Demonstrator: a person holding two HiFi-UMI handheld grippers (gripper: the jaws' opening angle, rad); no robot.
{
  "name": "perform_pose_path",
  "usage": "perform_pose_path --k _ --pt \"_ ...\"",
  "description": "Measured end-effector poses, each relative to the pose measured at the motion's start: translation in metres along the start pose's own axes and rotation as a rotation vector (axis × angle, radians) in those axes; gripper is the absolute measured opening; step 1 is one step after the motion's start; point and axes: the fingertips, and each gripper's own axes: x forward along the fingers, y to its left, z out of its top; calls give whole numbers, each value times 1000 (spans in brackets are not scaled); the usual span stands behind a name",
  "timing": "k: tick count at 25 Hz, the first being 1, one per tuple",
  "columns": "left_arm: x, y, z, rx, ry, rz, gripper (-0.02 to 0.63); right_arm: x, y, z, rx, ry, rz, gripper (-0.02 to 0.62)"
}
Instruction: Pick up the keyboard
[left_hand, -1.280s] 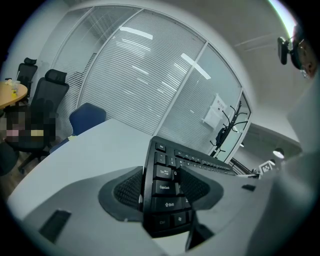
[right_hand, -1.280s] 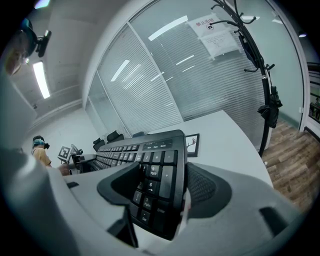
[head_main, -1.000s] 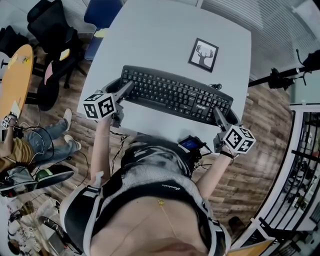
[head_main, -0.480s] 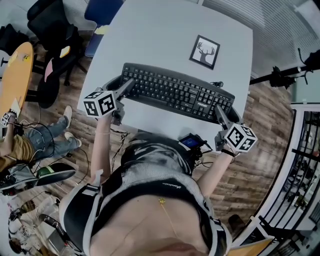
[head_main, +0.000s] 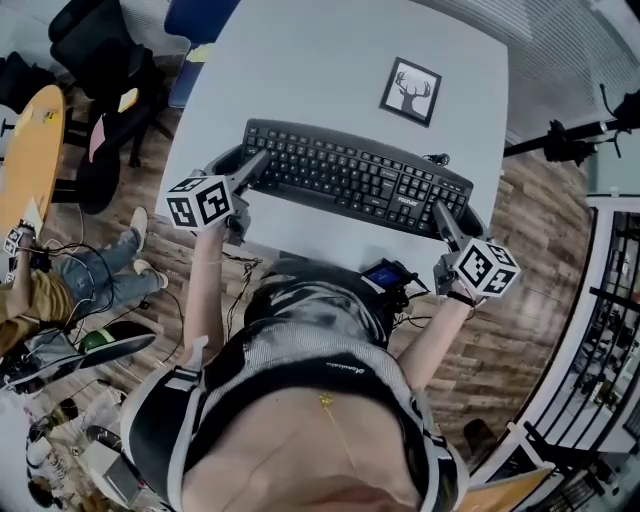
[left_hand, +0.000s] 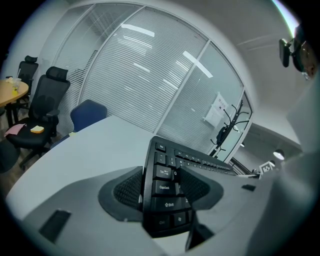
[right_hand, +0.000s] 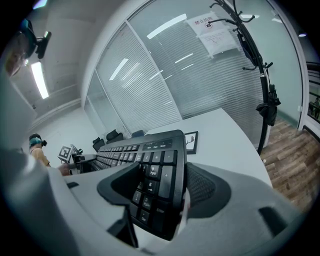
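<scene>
A black keyboard (head_main: 355, 178) lies across the near part of the white table (head_main: 300, 70). My left gripper (head_main: 255, 170) has its jaws around the keyboard's left end, and my right gripper (head_main: 440, 213) has its jaws around the right end by the number pad. In the left gripper view the keyboard (left_hand: 165, 172) sits edge-on between the pads (left_hand: 127, 190) of the left gripper (left_hand: 162, 187), which press on it. The right gripper view shows the right gripper (right_hand: 160, 187) the same way, with the keyboard (right_hand: 150, 165) clamped between its pads (right_hand: 202, 187).
A framed deer picture (head_main: 410, 91) lies on the table beyond the keyboard. Left of the table stand black office chairs (head_main: 100, 50), a blue chair (head_main: 200, 20) and a round wooden table (head_main: 30, 150), with a seated person (head_main: 60, 290). A black stand (head_main: 570, 140) is on the right.
</scene>
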Motion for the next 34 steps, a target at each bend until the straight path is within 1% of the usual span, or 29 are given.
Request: perform_pose_path --k 34 --pt "10 5 1 -2 17 7 219 9 -6 -1 12 12 0 278"
